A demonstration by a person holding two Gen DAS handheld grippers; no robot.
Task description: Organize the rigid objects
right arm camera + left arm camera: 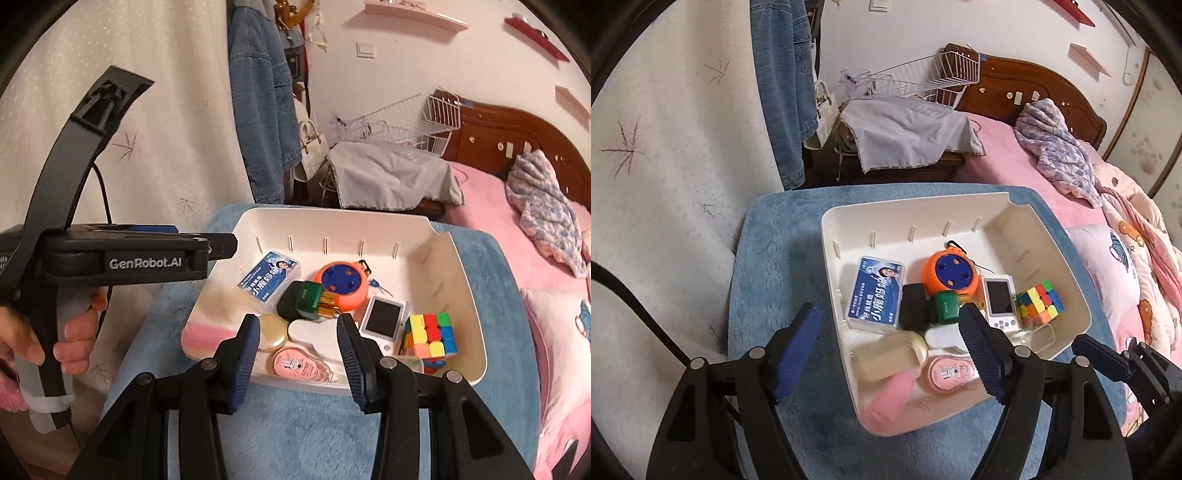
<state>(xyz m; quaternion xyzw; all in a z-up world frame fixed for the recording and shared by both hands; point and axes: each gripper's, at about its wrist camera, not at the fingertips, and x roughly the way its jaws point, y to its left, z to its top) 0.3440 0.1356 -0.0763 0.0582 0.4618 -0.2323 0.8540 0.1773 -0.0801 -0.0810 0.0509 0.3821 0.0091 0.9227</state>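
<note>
A white tray (916, 201) (332, 214) sits on a blue towel (768, 258). It holds a blue card box (877, 291), an orange round toy (951, 275), a green block (945, 308), a white handheld game (999, 302), a colour cube (1039, 302) (430, 334), a pink tape dispenser (295, 365), a gold compact (271, 332) and a pink item (890, 398). My left gripper (888, 308) hangs open above the tray's near left wall, holding nothing. My right gripper (297, 319) hovers over the tray's near edge, jaws a little apart and empty.
A hand (74, 332) holds the left gripper's handle beside a white curtain (665, 147). Behind the tray stand a cloth-covered nightstand (905, 136) with a wire basket (938, 74) and a hanging denim jacket (783, 92). A pink bed (1015, 158) with quilts runs along the right.
</note>
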